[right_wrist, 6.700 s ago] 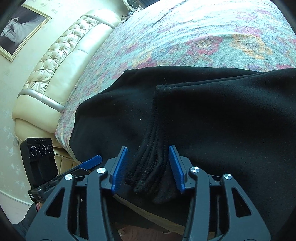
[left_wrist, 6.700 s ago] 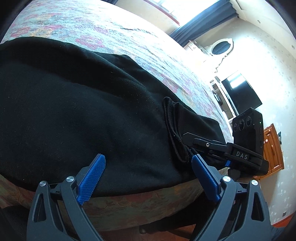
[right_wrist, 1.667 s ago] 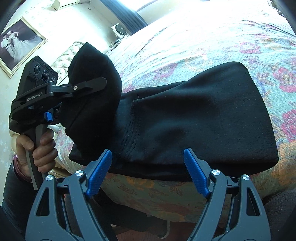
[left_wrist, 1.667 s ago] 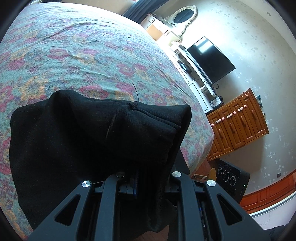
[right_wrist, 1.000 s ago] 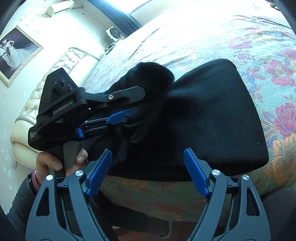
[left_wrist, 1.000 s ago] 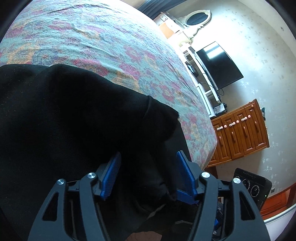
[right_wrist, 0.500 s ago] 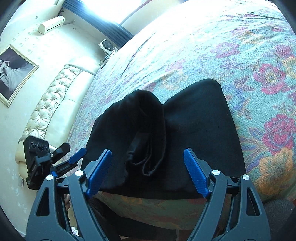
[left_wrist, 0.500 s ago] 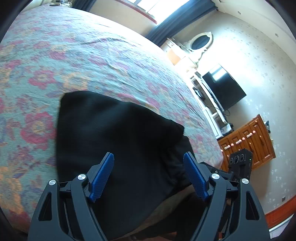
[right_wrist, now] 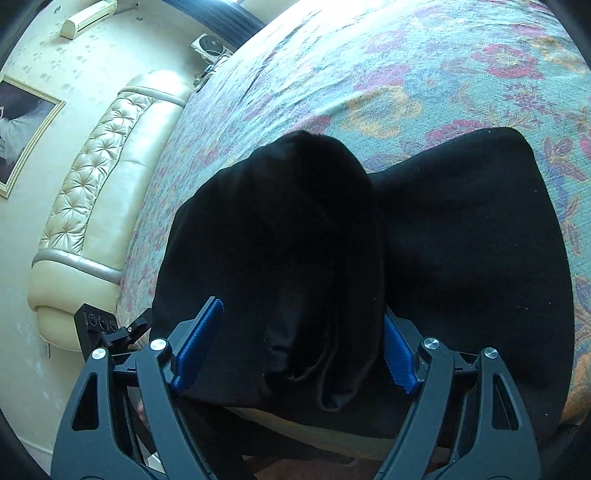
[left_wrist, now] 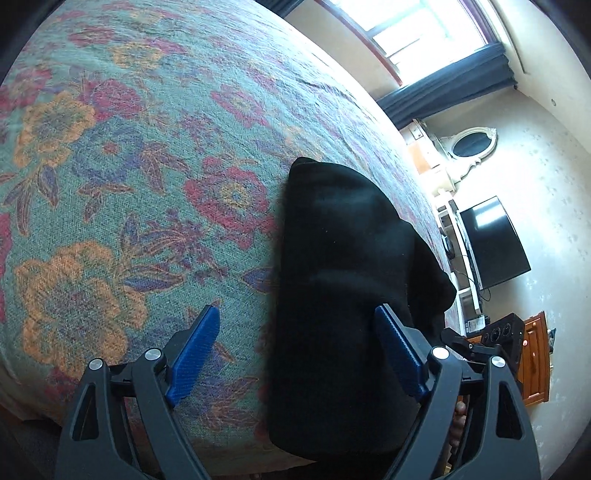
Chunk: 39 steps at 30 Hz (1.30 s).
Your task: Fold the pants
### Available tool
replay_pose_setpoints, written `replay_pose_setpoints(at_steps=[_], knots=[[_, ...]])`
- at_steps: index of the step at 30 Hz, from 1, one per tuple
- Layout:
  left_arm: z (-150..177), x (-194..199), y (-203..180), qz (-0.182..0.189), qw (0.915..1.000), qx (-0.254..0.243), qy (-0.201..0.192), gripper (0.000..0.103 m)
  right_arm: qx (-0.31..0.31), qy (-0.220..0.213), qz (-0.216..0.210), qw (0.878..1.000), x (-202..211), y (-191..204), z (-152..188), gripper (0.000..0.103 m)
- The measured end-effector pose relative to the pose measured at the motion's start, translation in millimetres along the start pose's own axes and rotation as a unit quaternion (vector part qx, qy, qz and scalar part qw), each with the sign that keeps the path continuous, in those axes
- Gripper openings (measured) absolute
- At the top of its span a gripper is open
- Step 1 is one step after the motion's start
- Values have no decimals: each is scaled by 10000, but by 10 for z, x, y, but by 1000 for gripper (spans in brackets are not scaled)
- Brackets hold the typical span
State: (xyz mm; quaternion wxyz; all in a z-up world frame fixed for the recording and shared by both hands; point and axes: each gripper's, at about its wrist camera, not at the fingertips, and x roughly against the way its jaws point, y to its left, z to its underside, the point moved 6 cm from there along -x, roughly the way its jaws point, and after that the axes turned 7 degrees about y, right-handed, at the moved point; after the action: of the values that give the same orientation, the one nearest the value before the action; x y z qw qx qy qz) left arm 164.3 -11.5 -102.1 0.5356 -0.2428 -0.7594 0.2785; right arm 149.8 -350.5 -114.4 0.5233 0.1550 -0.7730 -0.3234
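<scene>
The black pants (left_wrist: 340,295) lie folded into a compact bundle near the bed's front edge. In the right wrist view the pants (right_wrist: 461,258) show a raised folded flap lying over the flatter part. My left gripper (left_wrist: 295,354) is open, its right pad next to the bundle's left side, holding nothing. My right gripper (right_wrist: 299,347) is open, its pads on either side of the folded flap's front end, not closed on it. The right gripper's body (left_wrist: 495,336) shows at the left wrist view's lower right. The left gripper's body (right_wrist: 107,325) shows at the right wrist view's lower left.
The bed has a floral bedspread (left_wrist: 110,166). A cream tufted headboard (right_wrist: 92,192) stands at the left of the right wrist view. A TV (left_wrist: 495,243), a wooden cabinet (left_wrist: 535,362) and a window (left_wrist: 424,33) are beyond the bed.
The left gripper let go of the pants, opened and moved left off the bundle. The right gripper moved in close, its open pads now on either side of the folded flap.
</scene>
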Motion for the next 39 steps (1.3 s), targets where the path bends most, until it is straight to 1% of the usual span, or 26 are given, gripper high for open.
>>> replay_pose_setpoints(at_steps=[1,2,3,4,5,7,10,14,17,21,23,26,29,31,34,35,39], knots=[[20,9,18,15,10000,15,1,86,18,-4,48,10000,-15,10,10,69],[14,6,24,34,10000,37,10,86,57,30,114,9999,-34,15,17,54],[9,11,30,55,10000,63,12,86,85,122,141,9998,-71,10,19,30],[14,22,37,69,9999,88,11,86,91,201,160,9996,-106,-4,32,24],[22,40,38,78,9999,95,10,86,122,250,167,9995,-133,-7,47,22],[25,59,25,79,10000,47,10,86,197,265,165,9993,-118,-9,62,16],[26,64,-35,165,9998,-27,52,86,260,192,-23,9995,-13,63,45,14],[44,52,-143,339,9993,-124,92,86,470,13,-204,9987,270,182,-1,13],[82,29,-236,422,9987,-226,165,86,567,-70,-192,9982,462,177,-35,13],[130,-18,-344,489,9979,-337,260,86,441,-113,-123,9989,647,-24,-57,13],[152,-48,-390,524,9975,-374,301,86,347,-143,-55,9993,695,-136,-45,13],[156,-122,-455,564,9967,-429,387,86,145,-121,-94,9998,719,-285,-18,13],[177,-187,-488,542,9965,-454,440,86,66,-82,-58,9999,731,-399,3,13],[200,-199,-497,502,9967,-480,409,86,44,-94,-38,9999,761,-442,14,11],[225,-198,-536,467,9966,-560,389,86,18,-111,-17,9999,789,-476,26,10],[180,-214,-554,451,9964,-605,390,86,18,-92,-2,10000,819,-537,40,10],[218,-228,-590,340,9957,-753,420,86,-89,-30,-46,9999,762,-589,63,10]])
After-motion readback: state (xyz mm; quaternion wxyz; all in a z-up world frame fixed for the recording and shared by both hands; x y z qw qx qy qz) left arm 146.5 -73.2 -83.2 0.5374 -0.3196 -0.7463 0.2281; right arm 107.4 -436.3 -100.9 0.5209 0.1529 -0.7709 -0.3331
